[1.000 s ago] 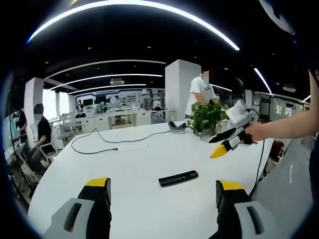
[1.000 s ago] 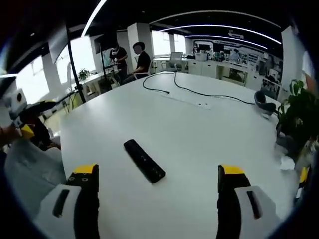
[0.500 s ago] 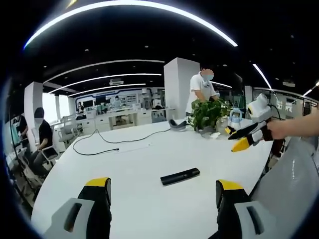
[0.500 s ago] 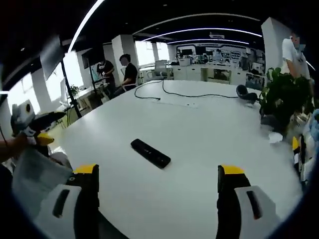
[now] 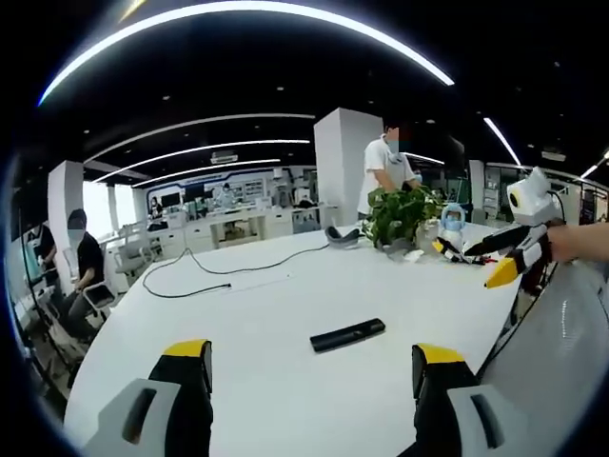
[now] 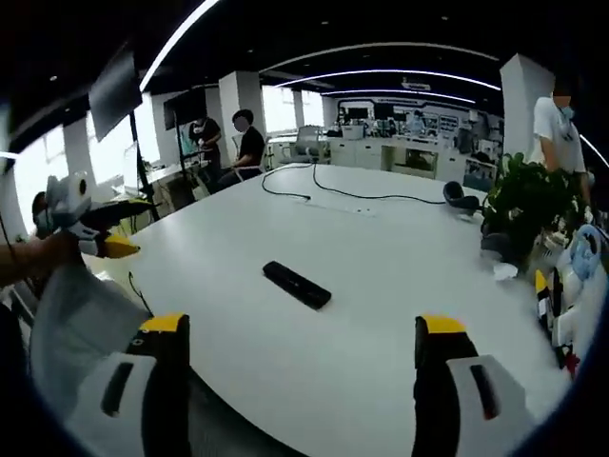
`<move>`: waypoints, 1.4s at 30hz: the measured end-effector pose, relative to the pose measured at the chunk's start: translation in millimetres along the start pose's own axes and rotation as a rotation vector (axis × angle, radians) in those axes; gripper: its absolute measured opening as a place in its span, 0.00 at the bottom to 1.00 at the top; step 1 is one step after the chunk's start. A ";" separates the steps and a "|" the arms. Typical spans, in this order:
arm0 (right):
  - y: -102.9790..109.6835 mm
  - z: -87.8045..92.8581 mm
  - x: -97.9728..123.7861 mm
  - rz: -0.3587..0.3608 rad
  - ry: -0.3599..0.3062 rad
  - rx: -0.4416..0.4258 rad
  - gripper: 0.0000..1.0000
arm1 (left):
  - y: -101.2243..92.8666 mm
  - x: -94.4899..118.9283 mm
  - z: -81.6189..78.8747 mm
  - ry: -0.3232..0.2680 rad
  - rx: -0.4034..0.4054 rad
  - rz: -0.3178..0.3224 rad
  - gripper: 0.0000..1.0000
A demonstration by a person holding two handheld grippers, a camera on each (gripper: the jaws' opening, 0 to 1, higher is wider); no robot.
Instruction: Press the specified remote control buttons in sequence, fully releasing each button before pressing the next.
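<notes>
A black remote control (image 5: pixel 347 335) lies flat on the white table (image 5: pixel 266 314), ahead of my left gripper (image 5: pixel 314 367), whose jaws stand wide apart with nothing between them. The right gripper (image 5: pixel 500 257) shows at the right edge of the left gripper view, held by a hand above the table's edge. In the right gripper view the remote (image 6: pixel 297 285) lies mid-table, well beyond my open right gripper (image 6: pixel 303 343). The left gripper (image 6: pixel 100 233) appears at the left there, held in a hand.
A potted plant (image 5: pixel 398 219) and a headset (image 5: pixel 340 238) stand at the far side of the table, and a black cable (image 5: pixel 219 268) trails across it. Several people sit or stand around the office. A small blue figure (image 5: pixel 451 221) stands by the plant.
Both views have drawn back and risen slightly, so the remote looks smaller and farther. The right gripper has shifted toward the right edge of the left gripper view. The remote has not moved.
</notes>
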State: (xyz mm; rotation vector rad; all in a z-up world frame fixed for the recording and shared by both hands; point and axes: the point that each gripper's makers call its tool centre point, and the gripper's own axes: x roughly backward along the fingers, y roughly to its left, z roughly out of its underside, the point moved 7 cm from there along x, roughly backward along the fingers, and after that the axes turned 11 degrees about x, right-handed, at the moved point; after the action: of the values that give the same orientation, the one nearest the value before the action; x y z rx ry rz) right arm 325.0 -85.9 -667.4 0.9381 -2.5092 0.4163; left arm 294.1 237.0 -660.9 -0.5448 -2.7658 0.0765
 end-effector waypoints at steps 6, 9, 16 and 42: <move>-6.6 7.4 6.3 0.034 0.007 -0.004 1.00 | -0.5 -0.6 1.1 0.012 -0.013 -0.004 0.91; -10.5 6.7 9.5 0.057 -0.017 -0.013 1.00 | -0.9 -1.6 2.8 0.026 -0.021 -0.005 0.91; -14.6 12.8 7.1 0.057 -0.014 -0.041 0.97 | -0.4 -2.4 4.4 0.040 -0.032 -0.017 0.91; -29.8 13.4 29.4 0.348 0.030 0.018 1.00 | 8.6 0.0 8.3 0.049 0.060 -0.051 0.89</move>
State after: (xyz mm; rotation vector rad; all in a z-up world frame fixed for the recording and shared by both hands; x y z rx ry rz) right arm 321.4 -129.3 -660.9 0.4930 -2.6470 0.5551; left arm 294.5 245.0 -669.7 -0.4546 -2.7180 0.1316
